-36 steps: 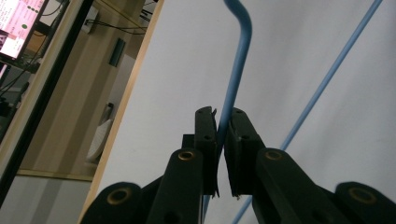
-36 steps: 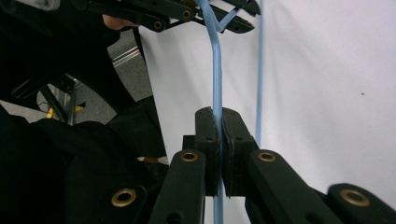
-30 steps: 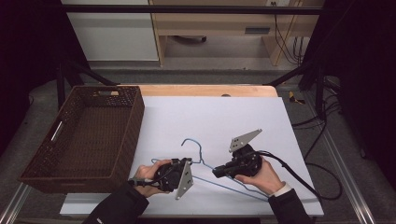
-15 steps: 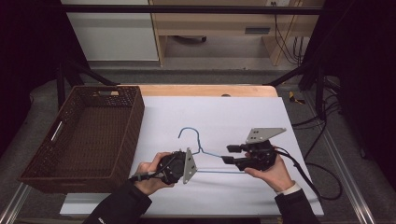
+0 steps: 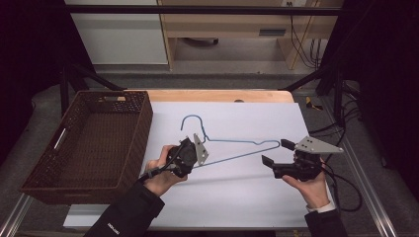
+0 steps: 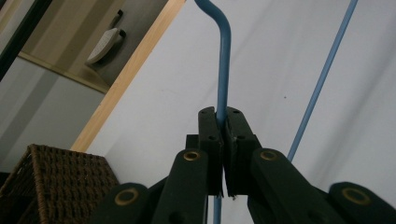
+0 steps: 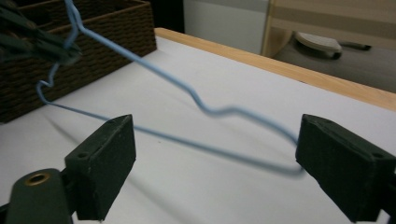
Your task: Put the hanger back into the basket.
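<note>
left gripper (image 5: 195, 150): jaws pinched tight on the blue hanger (image 5: 232, 143)
right gripper (image 5: 277, 153): jaws just opened wide, hanger's end between them, not touching
hanger: lifted over the white table (image 5: 237, 197), beside the basket (image 5: 89, 143)

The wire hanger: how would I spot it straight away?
Start at the brown wicker basket on the left of the white table. Just to its right, the left hand-held gripper pinches the hanger: thin, blue, hooked, the sole wire thing there.
</note>
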Demonstrator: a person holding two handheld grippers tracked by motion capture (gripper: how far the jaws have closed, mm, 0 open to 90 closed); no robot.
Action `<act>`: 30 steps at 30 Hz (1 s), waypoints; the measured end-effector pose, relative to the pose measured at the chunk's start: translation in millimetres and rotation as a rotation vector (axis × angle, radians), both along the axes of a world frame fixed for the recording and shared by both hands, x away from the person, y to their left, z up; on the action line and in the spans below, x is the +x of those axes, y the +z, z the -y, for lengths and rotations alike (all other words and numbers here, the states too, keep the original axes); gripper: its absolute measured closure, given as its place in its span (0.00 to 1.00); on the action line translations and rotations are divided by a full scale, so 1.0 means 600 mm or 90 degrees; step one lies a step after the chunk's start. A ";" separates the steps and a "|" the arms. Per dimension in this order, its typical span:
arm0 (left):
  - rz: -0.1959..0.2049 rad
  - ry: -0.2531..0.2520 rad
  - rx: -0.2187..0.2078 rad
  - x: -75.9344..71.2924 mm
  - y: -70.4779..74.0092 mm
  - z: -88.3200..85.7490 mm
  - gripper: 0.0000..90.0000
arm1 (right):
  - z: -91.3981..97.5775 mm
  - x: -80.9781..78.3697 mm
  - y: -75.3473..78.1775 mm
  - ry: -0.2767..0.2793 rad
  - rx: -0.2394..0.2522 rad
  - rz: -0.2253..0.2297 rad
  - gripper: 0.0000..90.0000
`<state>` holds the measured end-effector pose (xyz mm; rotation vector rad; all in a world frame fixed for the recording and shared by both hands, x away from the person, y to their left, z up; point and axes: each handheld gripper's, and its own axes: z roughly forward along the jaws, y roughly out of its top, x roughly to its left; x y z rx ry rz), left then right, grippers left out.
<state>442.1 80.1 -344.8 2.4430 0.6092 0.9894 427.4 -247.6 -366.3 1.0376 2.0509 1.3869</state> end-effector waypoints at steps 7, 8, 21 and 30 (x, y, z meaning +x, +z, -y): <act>-0.043 0.018 -0.019 0.025 0.031 -0.010 0.97 | 0.026 -0.012 -0.032 -0.039 0.002 -0.019 0.11; -0.049 0.020 -0.019 0.027 0.036 -0.012 0.97 | 0.026 -0.012 -0.032 -0.039 0.002 -0.019 0.11; -0.042 0.100 -0.057 0.051 0.135 -0.075 0.97 | 0.041 -0.015 -0.067 -0.069 -0.013 -0.041 0.09; -0.026 0.168 -0.090 0.060 0.173 -0.159 0.97 | 0.040 -0.015 -0.072 -0.083 -0.027 -0.026 0.07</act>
